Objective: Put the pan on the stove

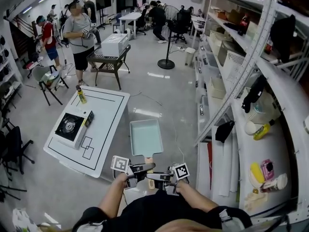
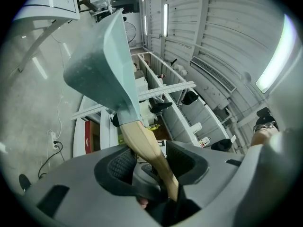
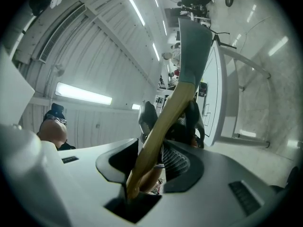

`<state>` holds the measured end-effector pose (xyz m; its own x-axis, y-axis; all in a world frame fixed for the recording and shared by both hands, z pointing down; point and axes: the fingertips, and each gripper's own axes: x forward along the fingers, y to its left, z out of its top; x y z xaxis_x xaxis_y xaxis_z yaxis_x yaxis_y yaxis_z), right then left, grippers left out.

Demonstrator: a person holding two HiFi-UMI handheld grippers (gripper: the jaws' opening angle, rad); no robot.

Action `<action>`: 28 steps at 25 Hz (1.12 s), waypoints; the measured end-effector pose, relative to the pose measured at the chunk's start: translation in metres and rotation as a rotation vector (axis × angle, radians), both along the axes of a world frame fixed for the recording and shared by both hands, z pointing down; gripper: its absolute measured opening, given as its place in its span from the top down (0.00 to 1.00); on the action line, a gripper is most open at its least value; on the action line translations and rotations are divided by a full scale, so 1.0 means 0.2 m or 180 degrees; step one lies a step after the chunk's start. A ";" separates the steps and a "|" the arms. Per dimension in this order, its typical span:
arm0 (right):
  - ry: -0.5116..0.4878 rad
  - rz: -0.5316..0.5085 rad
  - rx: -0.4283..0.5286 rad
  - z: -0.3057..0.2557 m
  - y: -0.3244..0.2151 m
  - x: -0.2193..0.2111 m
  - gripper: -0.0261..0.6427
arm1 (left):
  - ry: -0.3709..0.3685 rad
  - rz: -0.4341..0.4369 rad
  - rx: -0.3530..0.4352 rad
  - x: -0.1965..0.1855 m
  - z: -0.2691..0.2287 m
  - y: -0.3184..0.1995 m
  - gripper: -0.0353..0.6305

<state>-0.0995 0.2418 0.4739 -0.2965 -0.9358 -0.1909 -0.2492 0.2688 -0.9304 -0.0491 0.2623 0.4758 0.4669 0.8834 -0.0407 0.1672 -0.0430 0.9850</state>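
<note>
I carry a pale teal square pan (image 1: 146,137) in the air over the grey floor, by its wooden handle (image 1: 148,159). My left gripper (image 1: 144,168) and right gripper (image 1: 157,176) face each other low in the head view, both shut on that handle. In the left gripper view the pan (image 2: 102,65) juts up and left, its handle (image 2: 147,148) clamped in the left gripper (image 2: 149,162). The right gripper view has the pan (image 3: 194,37) edge-on, with the right gripper (image 3: 158,150) closed on the handle (image 3: 161,122). A black portable stove (image 1: 70,126) sits on a white table (image 1: 104,129) left of the pan.
A yellow bottle (image 1: 82,96) stands at the white table's far corner. Long white shelving (image 1: 241,105) full of goods runs along the right. Further back are a black folding table with a white box (image 1: 113,45), a fan stand (image 1: 166,62) and several people.
</note>
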 end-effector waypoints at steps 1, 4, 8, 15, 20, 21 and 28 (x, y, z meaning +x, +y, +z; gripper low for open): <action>0.0011 0.0016 0.0002 0.00 -0.01 0.04 0.71 | 0.0067 0.0016 0.0070 0.04 0.01 -0.02 0.65; 0.0009 0.0051 0.0037 0.01 -0.05 0.16 0.71 | 0.0625 0.0092 0.0574 0.22 0.04 -0.10 0.65; -0.0040 0.0056 0.0095 0.02 -0.08 0.35 0.71 | 0.0605 0.0099 0.0568 0.42 0.05 -0.12 0.65; -0.0082 -0.0092 0.0154 0.03 -0.14 0.82 0.71 | -0.0081 -0.0092 0.0080 0.83 0.05 -0.14 0.65; -0.0081 -0.0197 0.0168 -0.01 -0.17 1.18 0.71 | -0.0058 -0.0215 0.0107 1.19 0.01 -0.18 0.65; -0.0081 -0.0223 0.0176 -0.02 -0.18 1.25 0.71 | -0.0048 -0.0233 0.0116 1.26 0.00 -0.19 0.65; 0.0003 -0.0329 0.0255 -0.09 -0.23 1.65 0.71 | 0.0039 -0.0330 0.0305 1.68 -0.03 -0.27 0.65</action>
